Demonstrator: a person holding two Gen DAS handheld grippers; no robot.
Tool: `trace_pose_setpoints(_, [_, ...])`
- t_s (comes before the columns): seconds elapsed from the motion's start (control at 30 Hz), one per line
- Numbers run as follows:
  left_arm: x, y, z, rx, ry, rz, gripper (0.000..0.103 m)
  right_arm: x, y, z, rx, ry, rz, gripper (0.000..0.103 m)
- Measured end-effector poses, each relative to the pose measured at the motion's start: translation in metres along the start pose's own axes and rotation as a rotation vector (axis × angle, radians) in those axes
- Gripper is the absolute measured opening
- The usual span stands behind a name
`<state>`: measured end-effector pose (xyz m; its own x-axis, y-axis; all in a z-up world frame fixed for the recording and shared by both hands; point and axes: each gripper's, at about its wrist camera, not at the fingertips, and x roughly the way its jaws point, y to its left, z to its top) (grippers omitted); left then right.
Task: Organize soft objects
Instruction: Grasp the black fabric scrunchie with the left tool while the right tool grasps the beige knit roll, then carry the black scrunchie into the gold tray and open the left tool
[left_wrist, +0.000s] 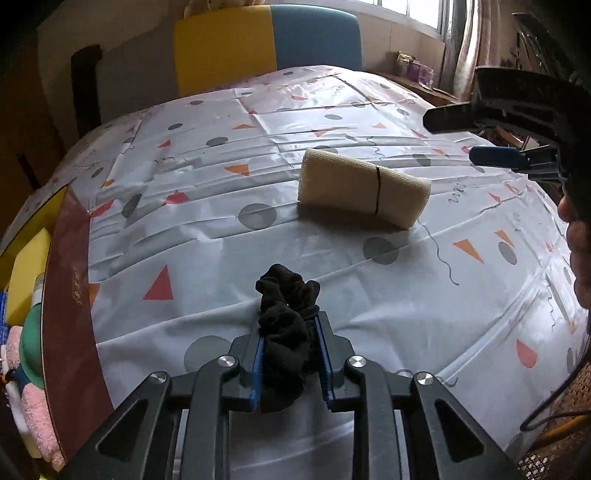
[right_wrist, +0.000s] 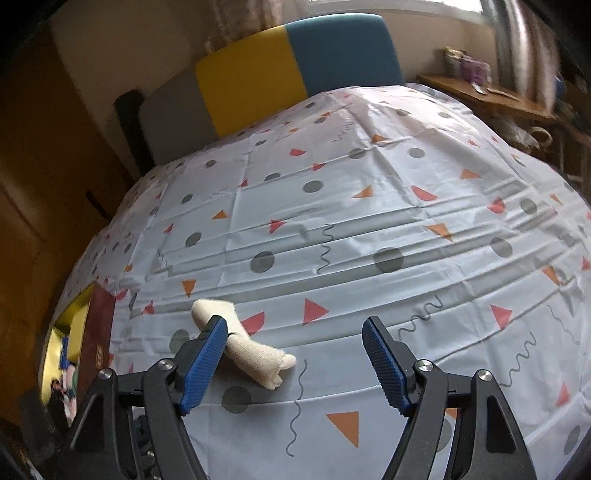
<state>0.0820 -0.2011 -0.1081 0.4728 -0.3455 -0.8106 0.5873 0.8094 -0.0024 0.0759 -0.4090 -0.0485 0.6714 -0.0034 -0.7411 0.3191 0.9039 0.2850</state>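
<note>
Clamping a crumpled black sock (left_wrist: 286, 332) between its blue pads, the left gripper (left_wrist: 290, 354) holds it just above the tablecloth (left_wrist: 207, 236). A cream roll (left_wrist: 364, 188), bound by a dark band, lies farther out near the middle of the cloth. The right gripper (right_wrist: 295, 354) hangs beside that roll with fingers spread wide, grasping nothing.

No text, label or number is clear enough to read
</note>
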Motion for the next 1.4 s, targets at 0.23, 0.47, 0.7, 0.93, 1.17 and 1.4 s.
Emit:
trace_pose_setpoints(0.23, [-0.002,0.003,-0.003,-0.025,-0.019,-0.019,0.024,0.013,0.035,-0.005,-0.174,0.061,0.06,0.077])
trace_pose_setpoints(0.47, [-0.001,0.005,-0.003,-0.044,-0.025,-0.031,0.024,0.049,0.076,-0.001,-0.416,0.189,0.025,0.076])
trace_pose_setpoints(0.7, [-0.001,0.007,-0.003,-0.059,-0.026,-0.045,0.024,0.084,0.097,-0.013,-0.602,0.266,-0.105,0.023])
trace_pose_setpoints(0.93, [-0.002,0.008,-0.004,-0.068,-0.034,-0.05,0.024,0.047,0.078,-0.026,-0.457,0.26,-0.003,0.017])
trace_pose_setpoints(1.17, [-0.002,0.007,-0.002,-0.071,-0.024,-0.043,0.024,0.047,0.059,-0.041,-0.368,0.256,0.026,0.018])
trace_pose_setpoints(1.4, [-0.006,0.006,0.001,-0.083,-0.004,-0.033,0.022,0.047,0.057,-0.046,-0.39,0.233,0.039,0.018])
